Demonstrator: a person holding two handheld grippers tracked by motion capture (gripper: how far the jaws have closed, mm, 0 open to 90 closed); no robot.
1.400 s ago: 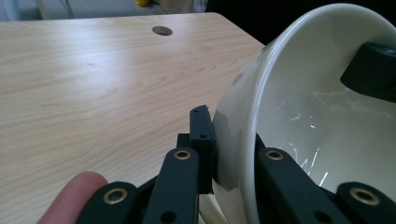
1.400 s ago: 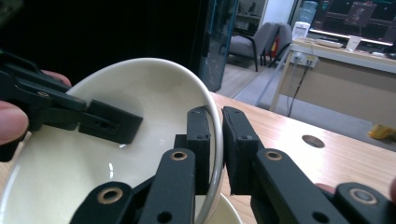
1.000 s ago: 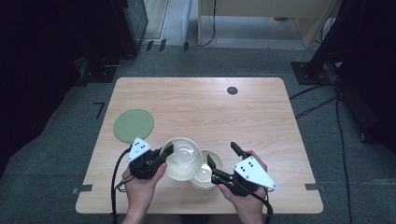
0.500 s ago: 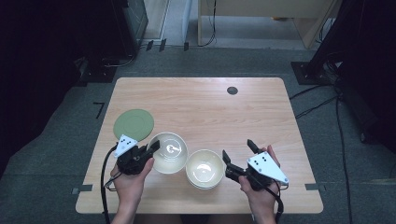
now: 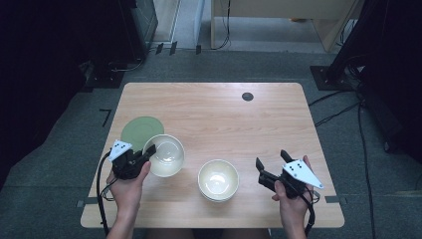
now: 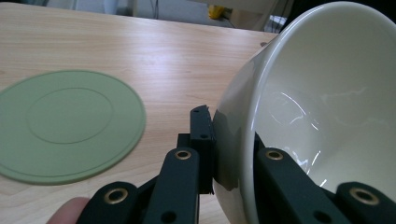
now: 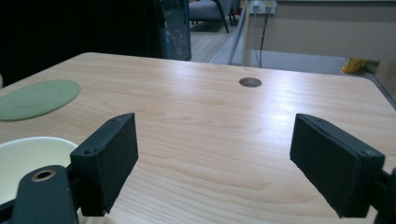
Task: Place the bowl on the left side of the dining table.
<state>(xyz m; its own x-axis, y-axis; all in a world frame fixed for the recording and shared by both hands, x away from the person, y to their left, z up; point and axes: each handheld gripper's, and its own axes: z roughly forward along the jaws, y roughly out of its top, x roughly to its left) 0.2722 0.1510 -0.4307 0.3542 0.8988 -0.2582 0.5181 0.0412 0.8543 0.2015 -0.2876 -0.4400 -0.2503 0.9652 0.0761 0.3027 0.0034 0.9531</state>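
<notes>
A white bowl (image 5: 166, 155) is held by its rim in my left gripper (image 5: 149, 152), one jaw inside and one outside the wall. In the left gripper view the bowl (image 6: 327, 93) looms tilted to the right, with the left gripper (image 6: 233, 140) shut on its edge. It hangs just right of a round green mat (image 5: 138, 130). A stack of white bowls (image 5: 218, 180) sits near the table's front middle. My right gripper (image 5: 270, 158) stands open to the right of the stack, with nothing between its jaws (image 7: 224, 156).
The green mat (image 6: 70, 126) lies flat on the wooden table (image 5: 224, 119). A dark cable hole (image 5: 247, 96) is at the back centre. From the right gripper view, the stack's rim (image 7: 28, 158) is at lower left and the mat (image 7: 37, 100) farther off.
My left gripper has carried the bowl leftward, away from the stack and toward the green mat. My right gripper has drawn off to the right of the stack and stands open.
</notes>
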